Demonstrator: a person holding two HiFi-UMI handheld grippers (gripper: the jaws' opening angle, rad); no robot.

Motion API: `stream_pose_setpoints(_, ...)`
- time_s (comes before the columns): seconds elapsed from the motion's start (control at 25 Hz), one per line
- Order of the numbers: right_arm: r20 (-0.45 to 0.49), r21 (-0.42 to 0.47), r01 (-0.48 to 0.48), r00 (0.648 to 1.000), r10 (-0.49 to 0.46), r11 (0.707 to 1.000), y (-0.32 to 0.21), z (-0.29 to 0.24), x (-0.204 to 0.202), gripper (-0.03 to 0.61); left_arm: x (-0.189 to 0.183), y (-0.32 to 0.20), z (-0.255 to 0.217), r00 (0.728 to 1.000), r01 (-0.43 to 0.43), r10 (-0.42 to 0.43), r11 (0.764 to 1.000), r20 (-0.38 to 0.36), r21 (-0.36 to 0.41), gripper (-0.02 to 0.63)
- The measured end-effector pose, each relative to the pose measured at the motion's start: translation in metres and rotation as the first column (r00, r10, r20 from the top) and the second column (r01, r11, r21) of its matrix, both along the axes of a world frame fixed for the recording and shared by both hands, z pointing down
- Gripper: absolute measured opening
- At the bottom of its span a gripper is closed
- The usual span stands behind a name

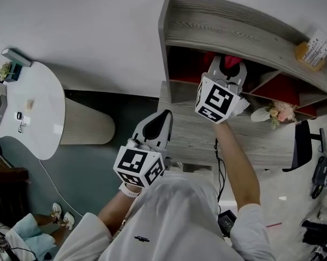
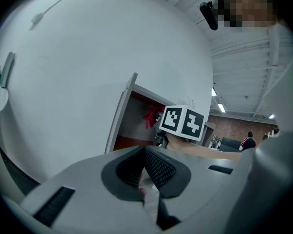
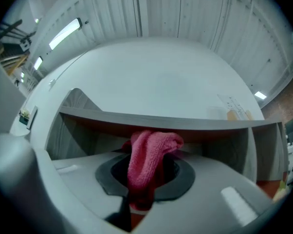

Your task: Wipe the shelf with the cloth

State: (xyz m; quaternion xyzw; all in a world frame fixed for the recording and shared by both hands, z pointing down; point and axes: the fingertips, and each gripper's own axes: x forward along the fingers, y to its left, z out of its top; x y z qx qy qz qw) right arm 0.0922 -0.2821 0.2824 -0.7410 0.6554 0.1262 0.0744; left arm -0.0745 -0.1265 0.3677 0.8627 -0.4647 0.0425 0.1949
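A grey wooden shelf unit [image 1: 207,126] with red-backed compartments stands against the white wall. My right gripper [image 1: 227,72] reaches into the left compartment, shut on a pink-red cloth [image 3: 149,165] that bunches up between its jaws; the cloth [image 1: 213,58] shows red just past the jaws in the head view. My left gripper [image 1: 159,125] hangs at the shelf's left front edge, jaws closed together with nothing between them. From the left gripper view I see the cloth [image 2: 151,115] and the right gripper's marker cube [image 2: 183,122] inside the compartment.
A pale flower bunch [image 1: 275,113] lies on the shelf to the right. An orange bottle with a label [image 1: 310,50] stands on the top board. A white rounded table [image 1: 27,110] with small items is at the left. A dark chair [image 1: 300,145] is at right.
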Motion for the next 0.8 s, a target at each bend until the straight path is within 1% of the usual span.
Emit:
stream_pose_setpoints(0.16,-0.045,0.018,0.097,0.994,-0.096,0.995,-0.001,-0.009,-0.045,0.072,-0.007,-0.001,0.004,1.000,0.014,-0.014,1.000,0.003,-0.006,0.006)
stream_pose_setpoints(0.32,-0.101,0.029,0.173,0.980,-0.169,0.985,-0.002,-0.009,-0.080,0.072,-0.016,-0.004,0.006,0.999,0.036,-0.036,0.999,0.008,-0.013,0.006)
stream_pose_setpoints(0.4,-0.114,0.029,0.208,0.972,-0.203,0.978,-0.006,-0.010,-0.095,0.072,-0.021,-0.007,0.008,0.999,0.050,-0.050,0.999,0.008,-0.019,0.006)
stream_pose_setpoints(0.52,-0.121,0.033,0.242,0.964,-0.237,0.970,-0.014,-0.010,-0.110,0.072,-0.029,-0.010,0.009,0.998,0.069,-0.068,0.997,0.006,-0.024,0.006)
stream_pose_setpoints(0.8,-0.134,0.053,0.283,0.953,-0.274,0.958,-0.039,-0.013,-0.131,0.072,-0.039,-0.019,0.006,0.996,0.093,-0.092,0.996,0.006,-0.019,0.006)
